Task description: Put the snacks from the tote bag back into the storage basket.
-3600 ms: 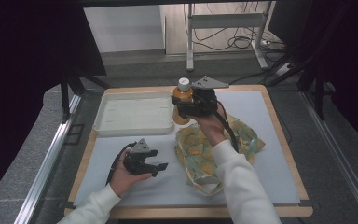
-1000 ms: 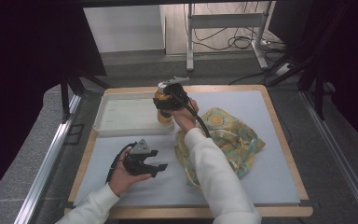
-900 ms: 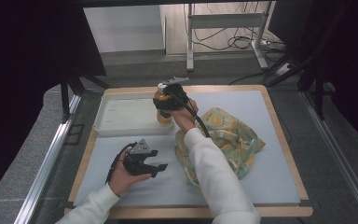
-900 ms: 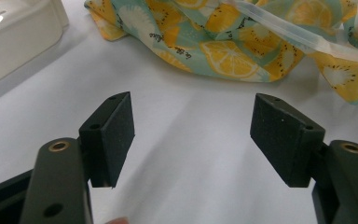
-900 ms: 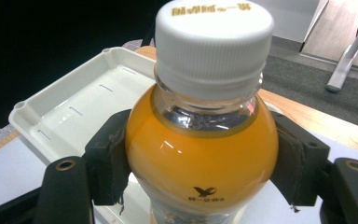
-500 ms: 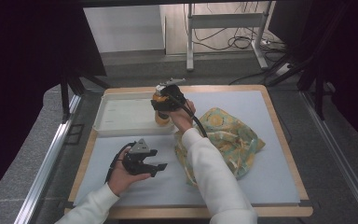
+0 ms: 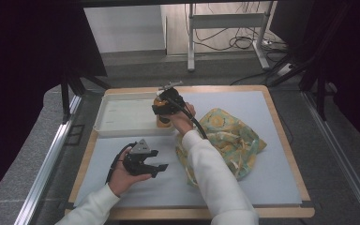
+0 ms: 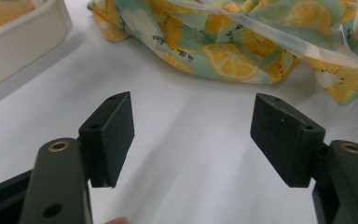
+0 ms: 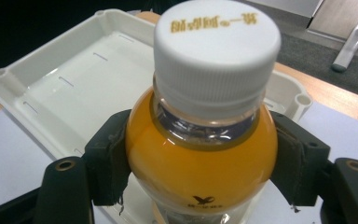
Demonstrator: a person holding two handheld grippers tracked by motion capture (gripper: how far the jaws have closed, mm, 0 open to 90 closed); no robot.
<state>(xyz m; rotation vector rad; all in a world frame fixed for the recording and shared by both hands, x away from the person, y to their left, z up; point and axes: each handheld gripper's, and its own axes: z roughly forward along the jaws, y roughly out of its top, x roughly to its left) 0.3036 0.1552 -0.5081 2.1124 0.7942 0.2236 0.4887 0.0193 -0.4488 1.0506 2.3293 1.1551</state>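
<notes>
An orange juice bottle (image 9: 200,154) with a white cap stands upright between the jaws of my right gripper (image 9: 204,161), which is shut on its shoulder. From above, the bottle (image 7: 162,121) and right gripper (image 7: 168,105) are at the right end of the white tray (image 7: 122,117). I cannot tell whether the bottle rests on anything. My left gripper (image 7: 146,161) sits low on the mat near the front left. In its own view the left gripper (image 8: 193,135) is open over bare mat with nothing between its pads.
A crumpled cloth bag (image 7: 227,136) printed with lemon slices lies right of centre; its edge (image 8: 242,46) is just ahead of the left gripper. The tray wall (image 8: 18,42) is at that view's upper left. A wooden rim (image 7: 286,140) frames the mat.
My right gripper has carried the bottle leftward from above the bag's far side to the tray's right end. The left gripper has stayed put.
</notes>
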